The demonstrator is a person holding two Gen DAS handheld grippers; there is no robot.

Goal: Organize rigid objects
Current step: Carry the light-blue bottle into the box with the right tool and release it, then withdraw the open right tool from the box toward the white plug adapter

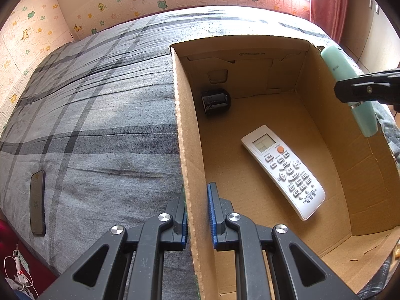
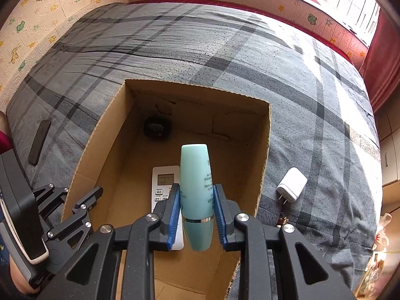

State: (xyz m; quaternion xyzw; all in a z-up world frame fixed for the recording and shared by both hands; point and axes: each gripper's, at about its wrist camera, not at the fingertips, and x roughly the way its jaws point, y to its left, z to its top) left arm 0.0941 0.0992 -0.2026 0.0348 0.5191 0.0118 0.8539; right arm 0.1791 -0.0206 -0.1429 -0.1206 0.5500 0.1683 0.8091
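An open cardboard box [image 1: 182, 115] [image 2: 100, 135] sits on a grey plaid bed. Inside lie a white remote control [image 1: 285, 170] [image 2: 162, 177] and a small black round object [image 1: 215, 101] [image 2: 156, 127] in the far corner. My left gripper [image 1: 197, 212] [image 2: 82, 202] is shut on the box's left wall, one finger on each side. My right gripper [image 2: 196, 207] [image 1: 360, 87] is shut on a teal bottle [image 2: 196, 187] [image 1: 350, 87] with a silver band, held above the box's right side, over the remote.
A dark phone [image 1: 37, 202] [image 2: 40, 142] lies on the bed left of the box. A white plug charger [image 2: 291, 185] rests on the bed right of the box. Patterned wallpaper and a window back the bed; a red curtain [image 2: 385, 62] hangs at right.
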